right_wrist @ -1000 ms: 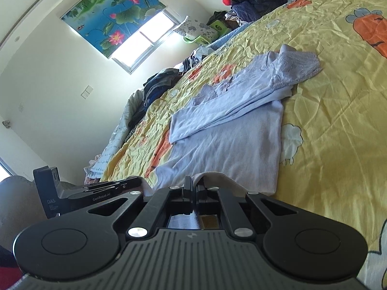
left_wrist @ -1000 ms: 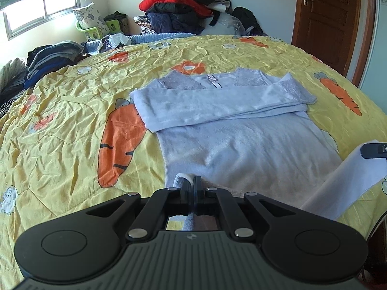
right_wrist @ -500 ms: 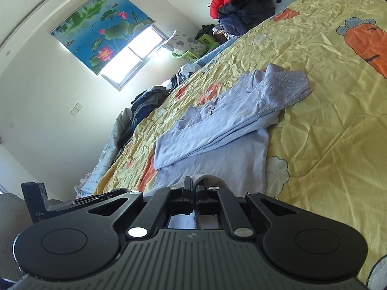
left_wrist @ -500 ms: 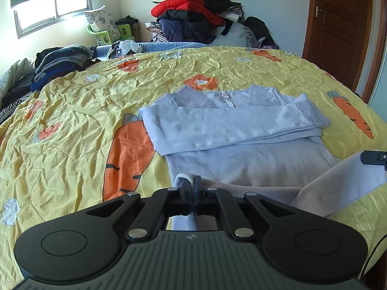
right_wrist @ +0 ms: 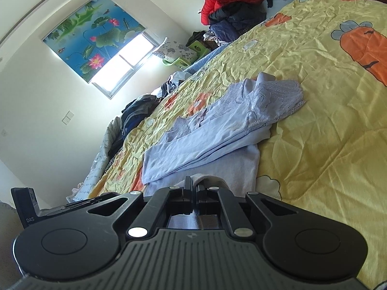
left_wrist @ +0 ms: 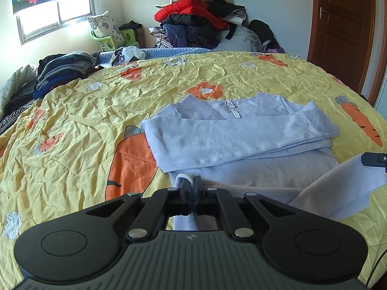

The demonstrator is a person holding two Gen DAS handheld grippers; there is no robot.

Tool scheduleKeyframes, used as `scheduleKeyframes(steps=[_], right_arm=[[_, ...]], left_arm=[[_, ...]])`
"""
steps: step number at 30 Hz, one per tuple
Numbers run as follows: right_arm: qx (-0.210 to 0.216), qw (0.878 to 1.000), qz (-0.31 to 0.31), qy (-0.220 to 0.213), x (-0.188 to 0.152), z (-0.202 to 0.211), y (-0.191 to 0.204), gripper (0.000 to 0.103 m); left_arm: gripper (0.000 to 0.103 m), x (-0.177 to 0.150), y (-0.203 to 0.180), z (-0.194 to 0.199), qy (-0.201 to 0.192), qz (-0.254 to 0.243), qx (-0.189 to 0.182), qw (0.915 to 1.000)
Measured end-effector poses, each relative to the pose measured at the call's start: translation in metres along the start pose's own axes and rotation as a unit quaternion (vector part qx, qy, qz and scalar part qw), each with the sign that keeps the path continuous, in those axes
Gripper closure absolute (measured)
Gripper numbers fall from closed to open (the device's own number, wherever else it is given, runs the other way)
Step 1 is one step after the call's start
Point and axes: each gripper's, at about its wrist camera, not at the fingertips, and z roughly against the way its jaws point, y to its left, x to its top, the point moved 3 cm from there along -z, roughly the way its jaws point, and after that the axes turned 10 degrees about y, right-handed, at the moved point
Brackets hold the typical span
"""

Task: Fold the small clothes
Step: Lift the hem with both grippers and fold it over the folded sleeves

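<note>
Both claws clamped on the top's hem. Left gripper [left_wrist: 191, 183] at bottom centre of its view, fingers together w/ a fold of pale lilac cloth pinched between them; right gripper [right_wrist: 193, 188] same in its view, cloth bunched over the tips. Right gripper's tip also shows at the right edge of the left view, hem corner lifted w/ it. Hem raised off the bed and turned over toward the neckline, underside showing.

Top [left_wrist: 241, 140] lies mid-frame in the left view, lilac, long-sleeved, lace at shoulders and cuff, small bow at the neck. Sleeves folded across the chest, cuff end at the right. Rest of the body flat on the quilt [left_wrist: 84, 125]: yellow, creased, orange carrot prints, one carrot just left of the top.

Further out: clothes pile [left_wrist: 198, 21] w/ red jacket, upper centre against the wall. Folded dark stack [left_wrist: 63, 70] at left edge. Window [left_wrist: 58, 17] w/ lotus blind upper left. Brown door [left_wrist: 341, 29] upper right.
</note>
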Motion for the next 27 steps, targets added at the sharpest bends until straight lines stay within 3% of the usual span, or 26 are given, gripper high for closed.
scheduleKeyframes(steps=[27], right_arm=[[-0.006, 0.999, -0.004, -0.038, 0.075, -0.044, -0.010, 0.095]], left_arm=[[0.101, 0.064, 0.018, -0.031, -0.019, 0.039, 0.000, 0.9991]])
